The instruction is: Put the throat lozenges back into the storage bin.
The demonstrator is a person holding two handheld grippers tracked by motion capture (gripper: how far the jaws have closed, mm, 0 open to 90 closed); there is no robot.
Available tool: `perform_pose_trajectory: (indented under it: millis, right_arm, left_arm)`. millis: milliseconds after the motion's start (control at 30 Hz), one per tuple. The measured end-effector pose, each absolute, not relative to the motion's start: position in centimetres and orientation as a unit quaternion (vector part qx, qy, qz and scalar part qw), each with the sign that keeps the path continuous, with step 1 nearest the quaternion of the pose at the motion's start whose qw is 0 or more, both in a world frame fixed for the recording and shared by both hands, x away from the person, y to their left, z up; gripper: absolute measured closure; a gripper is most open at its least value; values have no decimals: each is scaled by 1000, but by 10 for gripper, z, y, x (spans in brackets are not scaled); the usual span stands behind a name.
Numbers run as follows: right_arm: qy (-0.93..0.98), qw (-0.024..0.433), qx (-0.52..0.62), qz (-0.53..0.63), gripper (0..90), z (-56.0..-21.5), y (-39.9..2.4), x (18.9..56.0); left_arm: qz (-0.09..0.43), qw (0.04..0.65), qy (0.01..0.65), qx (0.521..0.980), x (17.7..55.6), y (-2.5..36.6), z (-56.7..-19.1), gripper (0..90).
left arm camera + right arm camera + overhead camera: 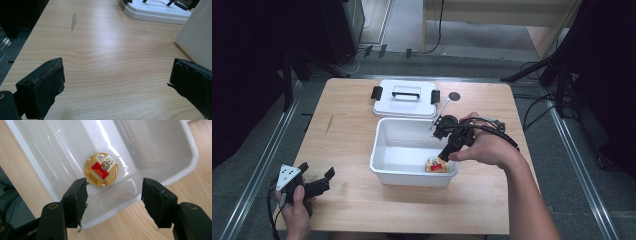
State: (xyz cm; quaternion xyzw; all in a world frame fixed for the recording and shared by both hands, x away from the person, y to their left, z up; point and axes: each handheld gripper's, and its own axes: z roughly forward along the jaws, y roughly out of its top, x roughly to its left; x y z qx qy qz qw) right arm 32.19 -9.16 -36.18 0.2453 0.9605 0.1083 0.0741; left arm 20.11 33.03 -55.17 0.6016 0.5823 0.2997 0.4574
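Grey carpet surrounds a pale wood-grain worktop (352, 150); dark stands and loose cables sit at the room's edges, and a light wooden piece of furniture stands at the far side.

Item: white plastic tub (382, 150), rectangular, glossy, rounded corners, near the worktop's middle. Its near wall stands between the person and the contents.

Item: white lid (404, 105) with a black handle and black clips at both ends, lying flat just behind the tub, touching or nearly touching its far rim.

Item: small round tin (101, 169), gold with a red label and fine print too small to read, lying flat on the tub floor in the near right corner (436, 165).

Item: small dark disc (454, 96) on the worktop, right of the lid; what it is cannot be told.

Item: grey smudge (74, 22) on the wood, left of the lid.

Right tongs (115, 197), black, held over the tub's near right corner by the right hand (484, 147), pointing down at the tin; jaws spread apart, gripping nothing, tin lying just beyond the tips.

Left tongs (116, 82), black with a grey three-cornered plate on top, held by the left hand (294, 207) at the worktop's near left corner, well apart from the tub; jaws spread wide, empty, bare wood between them.
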Motion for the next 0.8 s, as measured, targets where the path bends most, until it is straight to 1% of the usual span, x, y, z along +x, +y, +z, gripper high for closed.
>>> perform_pose_trajectory:
  millis: [100,300,533,633,700,733,800]
  right_arm:
    - [959,76,252,107,372,-359,-99,320]
    - [952,83,274,106,358,-355,-129,317]
    - [946,84,294,107,344,-359,-154,315]
    - [939,85,314,109,319,-368,-170,314]
    - [936,86,324,110,287,-374,-176,313]
    - [936,86,324,110,287,-374,-176,313]
    - [931,88,337,112,248,-385,-187,314]
  left_arm:
    - [300,457,582,602,201,330,-552,0]
    - [301,457,583,601,201,330,-552,0]
    - [301,456,582,602,201,330,-552,0]
    - [302,456,582,602,201,330,-552,0]
    - [302,457,583,601,201,330,-552,0]
    - [302,457,583,601,201,330,-552,0]
    - [302,456,583,601,201,330,-552,0]
